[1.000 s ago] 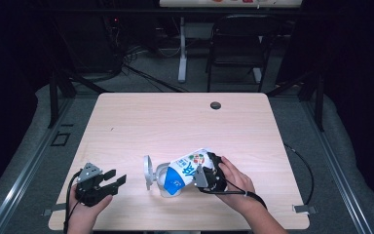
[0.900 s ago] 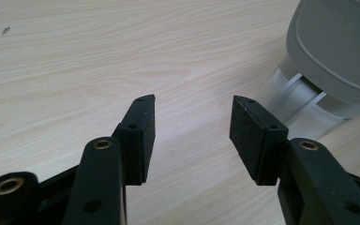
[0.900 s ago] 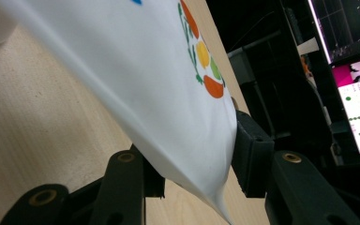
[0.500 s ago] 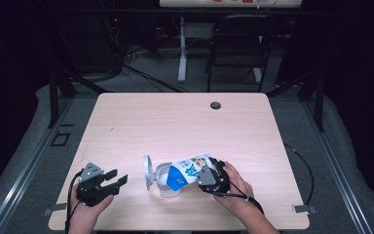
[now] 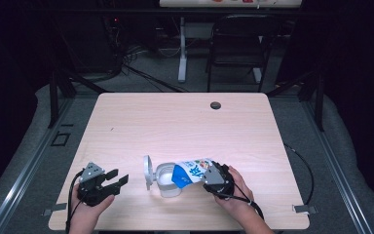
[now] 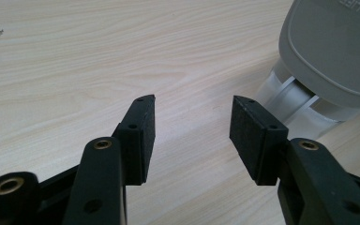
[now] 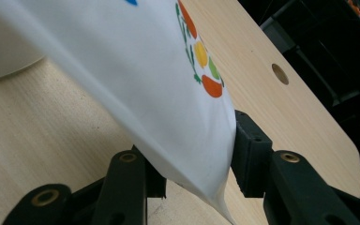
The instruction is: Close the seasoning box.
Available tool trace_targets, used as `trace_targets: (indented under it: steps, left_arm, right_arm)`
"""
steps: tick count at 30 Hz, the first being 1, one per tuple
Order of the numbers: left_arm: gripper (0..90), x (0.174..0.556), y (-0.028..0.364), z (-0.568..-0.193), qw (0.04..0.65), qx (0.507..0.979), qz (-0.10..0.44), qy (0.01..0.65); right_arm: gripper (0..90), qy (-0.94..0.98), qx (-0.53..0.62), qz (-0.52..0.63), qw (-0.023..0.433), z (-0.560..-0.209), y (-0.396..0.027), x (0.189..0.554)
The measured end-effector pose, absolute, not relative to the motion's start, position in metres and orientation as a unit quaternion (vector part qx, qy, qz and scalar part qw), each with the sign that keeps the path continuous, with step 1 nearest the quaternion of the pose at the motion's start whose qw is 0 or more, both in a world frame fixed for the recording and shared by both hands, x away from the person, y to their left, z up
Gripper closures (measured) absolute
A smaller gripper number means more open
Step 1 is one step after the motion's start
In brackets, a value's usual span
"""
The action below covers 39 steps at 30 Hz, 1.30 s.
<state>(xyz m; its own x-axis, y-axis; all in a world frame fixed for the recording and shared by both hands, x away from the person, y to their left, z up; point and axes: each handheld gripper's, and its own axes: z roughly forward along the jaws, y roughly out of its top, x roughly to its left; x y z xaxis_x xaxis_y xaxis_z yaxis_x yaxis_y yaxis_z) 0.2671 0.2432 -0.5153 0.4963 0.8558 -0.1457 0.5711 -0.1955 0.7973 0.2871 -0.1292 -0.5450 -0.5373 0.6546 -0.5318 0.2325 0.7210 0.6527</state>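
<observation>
Wooden table (image 5: pixel 175 122) | left tongs (image 5: pixel 116 181) agape, empty | right tongs (image 5: pixel 207 179) pinching printed pouch (image 5: pixel 191 171), text unreadable

Light wood table (image 5: pixel 175 126), open white container (image 5: pixel 166 179), printed pouch (image 5: pixel 192 170)

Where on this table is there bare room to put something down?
The whole far half of the table is bare, apart from the small round hole near the far edge. The near edge is crowded: the left gripper, the open container with its lid, and the printed bag in the right gripper.
</observation>
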Motion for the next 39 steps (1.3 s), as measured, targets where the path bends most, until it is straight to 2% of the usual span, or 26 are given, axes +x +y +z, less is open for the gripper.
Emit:
trace_targets:
  steps: [21, 39]
  left_arm:
    - [51.3, 0.266, 0.240, -0.515, 0.423, 0.756, 0.167, 0.471]
    - [51.3, 0.265, 0.239, -0.516, 0.424, 0.755, 0.165, 0.471]
  right_arm:
    - [62.0, 0.797, 0.378, 0.333, 0.334, -0.552, -0.157, 0.297]
    - [62.0, 0.755, 0.464, 0.390, 0.250, -0.560, -0.178, 0.306]
